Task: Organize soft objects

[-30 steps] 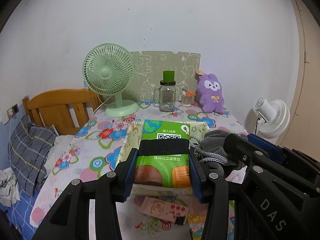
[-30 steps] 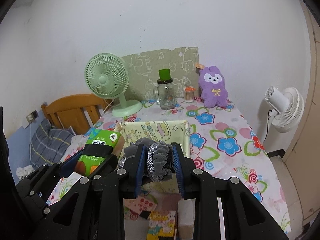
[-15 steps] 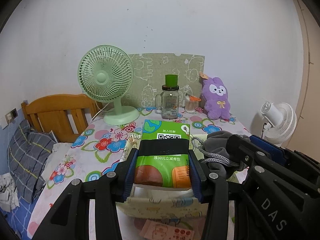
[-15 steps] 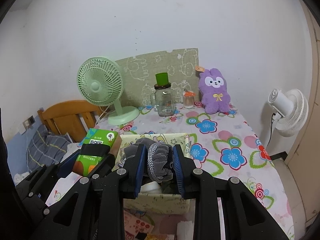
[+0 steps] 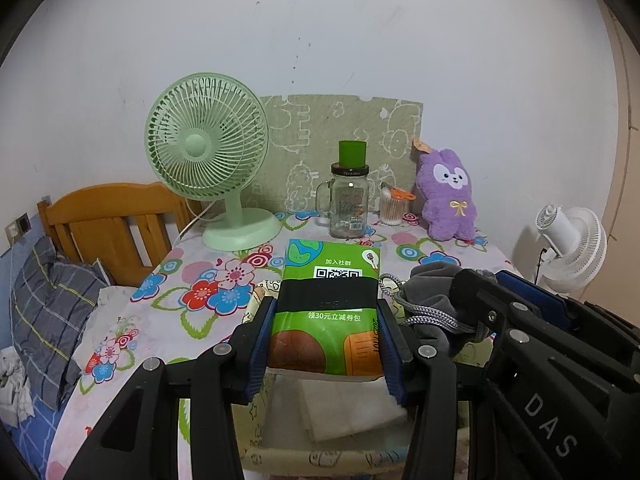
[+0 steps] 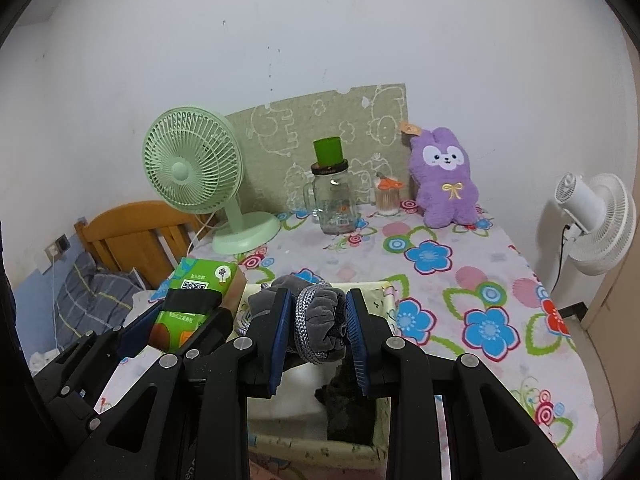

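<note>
My left gripper (image 5: pixel 326 344) is shut on a green tissue pack (image 5: pixel 330 304) and holds it over a pale patterned fabric bin (image 5: pixel 320 458). My right gripper (image 6: pixel 316 338) is shut on a grey drawstring pouch (image 6: pixel 320 320) above the same bin (image 6: pixel 312 448), right of the left gripper. The pack also shows in the right wrist view (image 6: pixel 192 304), and the pouch in the left wrist view (image 5: pixel 436 304). White folded items and a dark cloth (image 6: pixel 346 408) lie inside the bin.
On the flowered table (image 6: pixel 460 280) stand a green desk fan (image 5: pixel 212 172), a glass jar with green lid (image 5: pixel 349 200), a cotton swab pot (image 5: pixel 393 208) and a purple plush rabbit (image 5: pixel 448 196). A white fan (image 6: pixel 596 224) stands right; a wooden bed frame (image 5: pixel 108 224) left.
Both grippers have moved forward over the bin with their loads. The bin now lies directly below them; the small items on the table in front of it have left view.
</note>
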A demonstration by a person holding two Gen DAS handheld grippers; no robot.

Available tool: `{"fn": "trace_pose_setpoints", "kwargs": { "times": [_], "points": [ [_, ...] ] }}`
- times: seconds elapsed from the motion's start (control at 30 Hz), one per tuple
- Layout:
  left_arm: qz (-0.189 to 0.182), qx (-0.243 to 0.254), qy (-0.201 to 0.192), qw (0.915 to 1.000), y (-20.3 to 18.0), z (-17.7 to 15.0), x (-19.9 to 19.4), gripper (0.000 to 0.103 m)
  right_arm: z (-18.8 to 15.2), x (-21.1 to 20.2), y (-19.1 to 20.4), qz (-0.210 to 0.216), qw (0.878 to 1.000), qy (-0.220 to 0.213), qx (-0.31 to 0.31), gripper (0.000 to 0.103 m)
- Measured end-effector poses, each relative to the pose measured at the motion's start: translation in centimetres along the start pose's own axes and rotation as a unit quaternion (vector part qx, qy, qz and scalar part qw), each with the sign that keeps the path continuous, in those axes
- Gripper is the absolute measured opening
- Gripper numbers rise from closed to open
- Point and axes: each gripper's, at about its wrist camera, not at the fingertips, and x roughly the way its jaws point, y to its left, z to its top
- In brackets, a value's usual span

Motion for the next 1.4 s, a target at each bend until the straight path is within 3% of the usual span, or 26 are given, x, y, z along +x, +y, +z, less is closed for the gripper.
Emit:
{"fn": "trace_pose_setpoints", "kwargs": {
  "times": [0.17,0.33,0.43,0.57,1.03,1.13,1.27,1.4],
  "points": [
    [-0.015,0.001,0.018,0.9997,0.4,0.0,1.5,0.049,0.0,1.6,-0.2,0.008,1.0,0.012,0.006,0.031],
    [-0.008,0.01,0.026,0.9996,0.4,0.1,2.8,0.05,-0.1,2.9,-0.5,0.013,1.0,0.023,0.012,0.031],
    [-0.014,0.005,0.035,0.9993,0.5,0.0,3.4,0.055,0.0,3.4,-0.2,0.011,1.0,0.023,0.006,0.031],
    [-0.004,0.003,0.035,0.9994,0.6,0.0,3.6,0.071,0.1,4.2,0.0,0.009,1.0,0.026,-0.004,0.031],
    [0.01,0.016,0.044,0.9988,1.1,-0.3,4.3,0.081,0.0,6.5,0.5,0.011,0.999,0.047,-0.02,0.033],
    [0.008,0.021,0.042,0.9989,1.0,-0.4,4.2,0.086,0.0,6.7,0.6,0.015,0.998,0.051,-0.023,0.04],
    [0.004,0.02,0.035,0.9992,1.0,-0.2,3.7,0.089,0.1,5.8,0.4,-0.008,0.999,0.022,-0.032,0.073],
    [0.004,0.021,0.028,0.9994,0.9,0.0,3.0,0.092,0.4,4.9,0.7,-0.009,0.999,0.009,-0.045,0.078]
  ]
}}
